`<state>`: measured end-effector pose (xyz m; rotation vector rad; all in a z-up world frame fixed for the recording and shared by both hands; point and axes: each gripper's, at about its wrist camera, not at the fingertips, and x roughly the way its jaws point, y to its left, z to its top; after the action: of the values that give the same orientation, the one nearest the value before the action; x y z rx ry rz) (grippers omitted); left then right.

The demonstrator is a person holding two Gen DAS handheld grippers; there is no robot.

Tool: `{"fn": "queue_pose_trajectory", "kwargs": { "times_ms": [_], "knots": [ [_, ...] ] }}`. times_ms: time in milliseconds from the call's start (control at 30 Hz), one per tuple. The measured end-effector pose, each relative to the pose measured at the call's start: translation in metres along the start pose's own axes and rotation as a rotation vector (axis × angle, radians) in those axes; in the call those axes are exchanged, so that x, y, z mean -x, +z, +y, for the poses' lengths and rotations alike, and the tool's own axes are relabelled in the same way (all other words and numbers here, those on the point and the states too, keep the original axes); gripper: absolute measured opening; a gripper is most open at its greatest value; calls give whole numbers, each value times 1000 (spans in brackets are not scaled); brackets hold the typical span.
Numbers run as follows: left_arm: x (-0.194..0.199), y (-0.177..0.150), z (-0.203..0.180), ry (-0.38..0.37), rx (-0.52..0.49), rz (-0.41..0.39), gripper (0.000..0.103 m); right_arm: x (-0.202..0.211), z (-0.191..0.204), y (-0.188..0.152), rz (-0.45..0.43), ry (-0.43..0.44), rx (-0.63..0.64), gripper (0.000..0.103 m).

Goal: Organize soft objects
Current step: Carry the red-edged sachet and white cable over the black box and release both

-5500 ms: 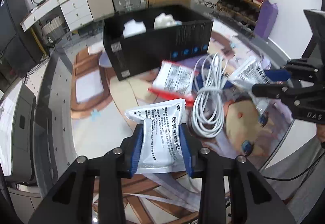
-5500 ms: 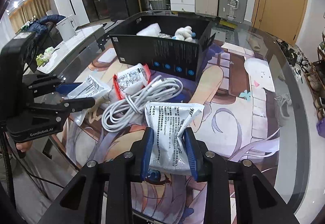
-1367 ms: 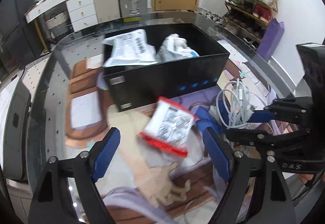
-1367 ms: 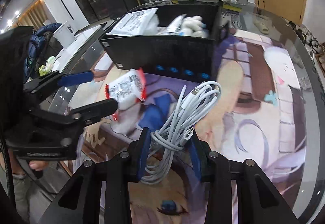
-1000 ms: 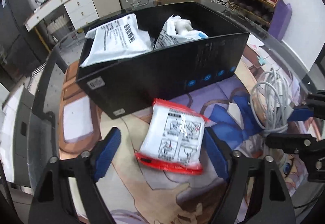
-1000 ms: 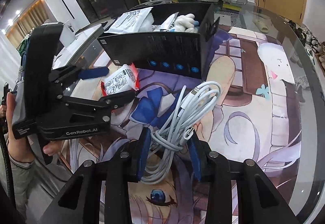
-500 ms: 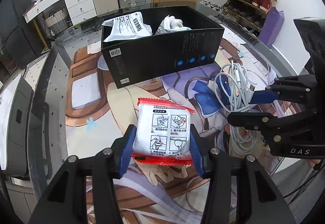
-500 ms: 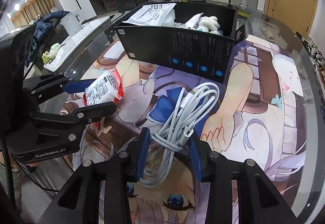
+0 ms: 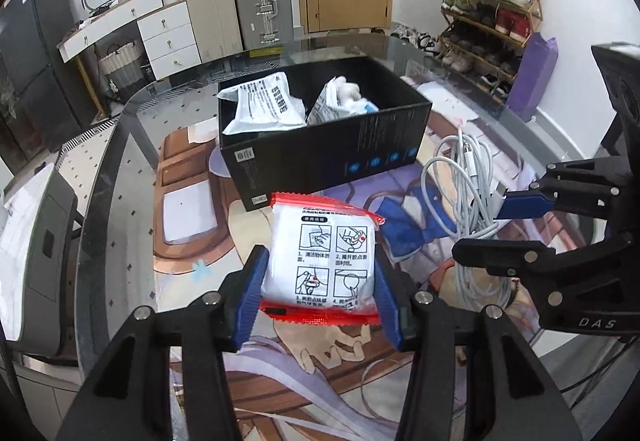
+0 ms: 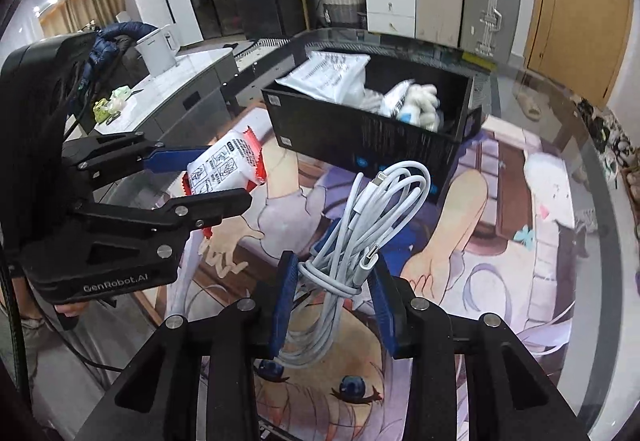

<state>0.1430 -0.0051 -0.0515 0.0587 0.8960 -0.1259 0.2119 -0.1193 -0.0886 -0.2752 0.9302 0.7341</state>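
One black box point(image 9: 324, 149) stands at upper centre on the counter point(image 9: 120, 201). It holds two white pouches point(image 9: 262, 105) and one plush toy point(image 10: 420, 101). The left gripper point(image 9: 318, 293) is closed on one red-edged packet point(image 9: 322, 261), long axis pointing toward the box. The right gripper point(image 10: 334, 299) is closed on one coiled white cable point(image 10: 368, 225), loops pointing toward the box, raised in the centre of the frame.

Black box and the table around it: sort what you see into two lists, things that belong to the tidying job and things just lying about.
Job:
- red-edged packet, in left hand-held gripper
- white cable bundle, in right hand-held gripper
- black box
- white pouches

Lying about:
- suitcases
- shoe rack
- kettle
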Motion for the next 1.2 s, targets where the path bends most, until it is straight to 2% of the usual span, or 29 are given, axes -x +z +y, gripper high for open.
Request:
{"fn": "queue_pose_trajectory", "kwargs": {
  "times_ms": [533,633,767,1000,1200],
  "knots": [
    [63,26,8,-5,38,-180,49,69,5,24,-172,-26,-8,36],
    [69,33,14,28,42,-234,49,83,10,34,-211,-38,-1,36],
    [69,45,23,44,61,-272,49,96,11,48,-261,-49,1,36],
    [71,69,34,47,108,-331,49,111,8,74,-355,-117,11,36],
    [52,85,46,56,157,-349,49,103,3,99,-396,-188,24,36]
  ]
}}
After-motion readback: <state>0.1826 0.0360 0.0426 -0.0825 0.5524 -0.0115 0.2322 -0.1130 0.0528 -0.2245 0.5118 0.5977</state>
